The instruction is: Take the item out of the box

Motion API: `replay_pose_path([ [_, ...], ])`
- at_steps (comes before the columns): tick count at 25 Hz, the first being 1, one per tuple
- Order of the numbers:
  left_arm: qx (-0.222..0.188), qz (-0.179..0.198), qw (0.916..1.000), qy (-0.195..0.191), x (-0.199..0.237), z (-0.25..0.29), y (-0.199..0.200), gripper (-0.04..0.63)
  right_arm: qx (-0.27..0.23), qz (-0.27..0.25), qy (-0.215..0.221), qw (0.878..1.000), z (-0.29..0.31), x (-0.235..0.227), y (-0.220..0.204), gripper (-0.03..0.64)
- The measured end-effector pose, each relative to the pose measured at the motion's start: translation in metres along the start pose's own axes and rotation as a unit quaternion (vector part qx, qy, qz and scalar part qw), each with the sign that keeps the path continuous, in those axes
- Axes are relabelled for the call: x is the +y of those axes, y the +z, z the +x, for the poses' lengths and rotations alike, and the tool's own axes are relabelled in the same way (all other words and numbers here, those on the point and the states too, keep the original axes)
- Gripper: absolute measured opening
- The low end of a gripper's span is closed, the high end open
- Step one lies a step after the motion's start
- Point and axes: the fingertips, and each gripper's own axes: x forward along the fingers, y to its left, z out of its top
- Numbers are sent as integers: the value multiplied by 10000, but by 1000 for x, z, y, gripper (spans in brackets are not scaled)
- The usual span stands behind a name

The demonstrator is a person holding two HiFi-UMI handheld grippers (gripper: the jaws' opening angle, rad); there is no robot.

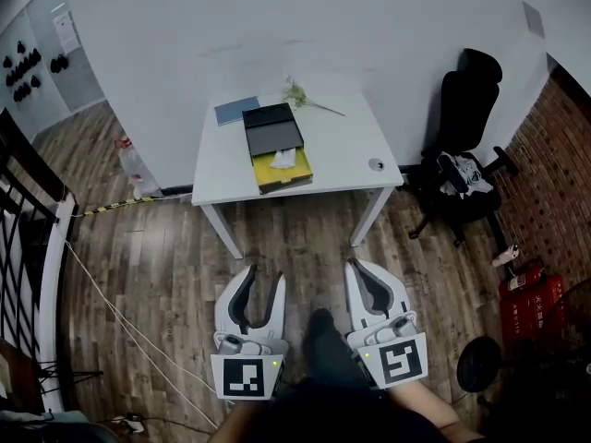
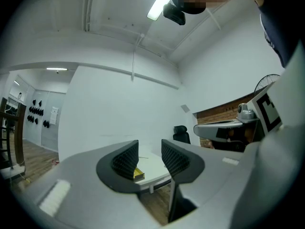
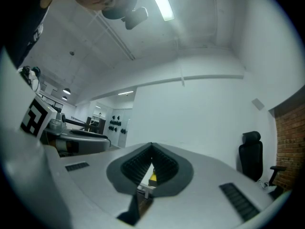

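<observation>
Standing back from the table [image 1: 343, 151], the person is holding both grippers low and level, well short of the work. The left gripper [image 1: 264, 279] is showing its jaws moderately apart with nothing between them. The right gripper [image 1: 359, 269] is showing its jaws closed together at the tips, also empty. The box [image 1: 277, 148] is lying on the table well ahead of both sets of jaws, roughly in line with the gap between the two grippers, with its black lid [image 1: 271, 127] lying open on the side away from them. The item [image 1: 283, 158] is resting inside on the yellow lining as a pale shape, too small to identify. A blue booklet [image 1: 236, 110] is lying beyond the box, clear of the approach. In my judgement the approach is the step in hand and the removal is not yet begun. Doing it well is calling for closing in squarely on the near edge of the box, opening the right jaws before arrival, steadying the box wall with one gripper, and lowering the other over the item so the lining and lid are not being dragged.
</observation>
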Motion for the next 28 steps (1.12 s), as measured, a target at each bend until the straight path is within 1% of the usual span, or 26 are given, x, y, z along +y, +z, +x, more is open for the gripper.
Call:
replay_pose_path([
  [4, -112, 63, 9999, 11, 10, 13, 1, 155, -110, -41, 7, 9999, 15, -6, 2, 11],
  [8, -365, 149, 9992, 17, 21, 31, 8, 155, -178, -55, 32, 9998, 33, -13, 0, 11],
  [11, -177, -5, 9998, 28, 27, 48, 2, 155, -202, -57, 59, 9998, 50, -20, -5, 11],
  [14, -162, -1, 9999, 36, 34, 72, -1, 155, -213, -44, 101, 9997, 73, -31, -12, 11],
  [17, -108, -11, 9999, 31, 43, 104, -5, 155, -206, 43, 124, 9997, 104, -47, -19, 11],
  [20, -68, 147, 9998, 140, 61, 141, -12, 155, -150, 191, 115, 9996, 142, -69, -28, 11],
  [24, -5, 30, 9999, 154, 78, 202, -11, 155, -199, 192, 384, 9989, 200, -95, -39, 11],
  [28, 5, 34, 9996, 270, 102, 260, -13, 155, -28, 129, 567, 9983, 258, -121, -54, 11],
])
